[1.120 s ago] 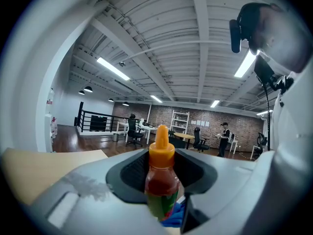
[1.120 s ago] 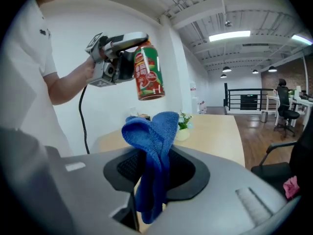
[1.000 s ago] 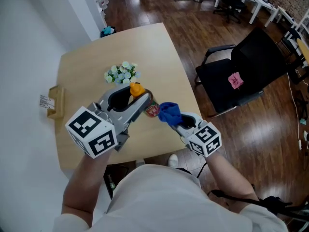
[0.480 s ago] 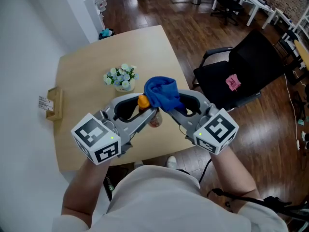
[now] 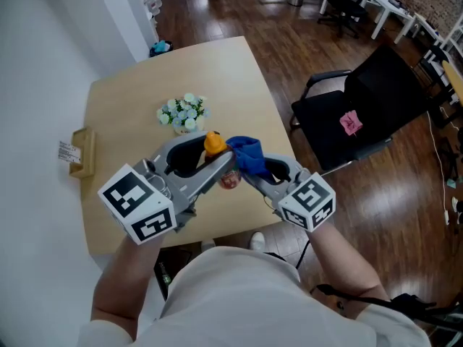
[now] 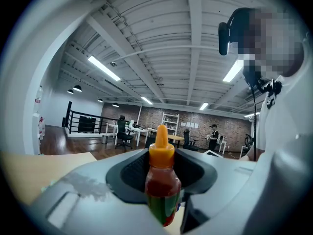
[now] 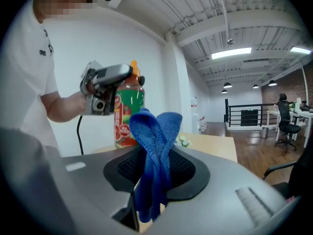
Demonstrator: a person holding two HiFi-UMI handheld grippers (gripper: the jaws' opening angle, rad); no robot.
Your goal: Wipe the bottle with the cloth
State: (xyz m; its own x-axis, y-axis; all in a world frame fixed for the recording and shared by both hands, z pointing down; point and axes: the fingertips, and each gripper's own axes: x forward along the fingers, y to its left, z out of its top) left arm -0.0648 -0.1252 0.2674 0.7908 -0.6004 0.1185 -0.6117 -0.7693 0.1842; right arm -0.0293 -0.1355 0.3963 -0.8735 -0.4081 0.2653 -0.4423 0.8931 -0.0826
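A sauce bottle with an orange cap, red sauce and a green-and-red label is held up above the table. My left gripper is shut on the sauce bottle, whose cap points up between the jaws. My right gripper is shut on a folded blue cloth. In the right gripper view the blue cloth stands up from the jaws, just in front of the bottle. Cloth and bottle sit side by side in the head view; whether they touch I cannot tell.
A small bunch of white and pale-blue flowers stands on the wooden table behind the grippers. A cardboard holder hangs at the table's left edge. A black office chair stands to the right on the wood floor.
The right gripper rose with the cloth up beside the bottle's cap, then came down and in against the bottle's right side. The left gripper kept the bottle nearly still.
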